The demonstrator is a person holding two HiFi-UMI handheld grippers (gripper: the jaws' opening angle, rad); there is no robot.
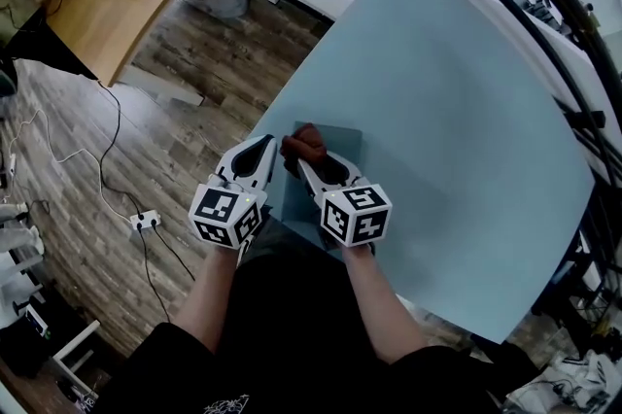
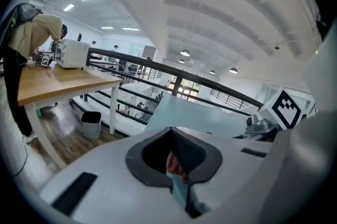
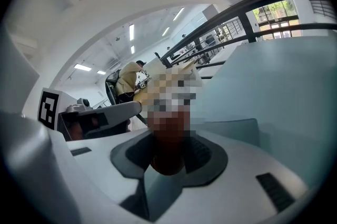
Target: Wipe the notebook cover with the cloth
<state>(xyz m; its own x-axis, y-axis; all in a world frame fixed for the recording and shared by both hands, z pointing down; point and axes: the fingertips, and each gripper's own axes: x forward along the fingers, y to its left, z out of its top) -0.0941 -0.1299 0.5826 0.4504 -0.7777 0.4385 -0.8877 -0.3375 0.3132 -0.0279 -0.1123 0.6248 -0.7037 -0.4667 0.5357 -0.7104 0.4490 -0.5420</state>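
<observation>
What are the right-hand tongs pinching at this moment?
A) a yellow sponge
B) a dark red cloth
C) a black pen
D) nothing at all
B: the right gripper view shows the dark red cloth clamped in the right tongs, and the head view shows it on the grey-blue notebook.

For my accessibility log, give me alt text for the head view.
The right tool holds a dark red cloth over a grey-blue notebook at the near edge of a pale blue table; the left tool points in beside it.
</observation>
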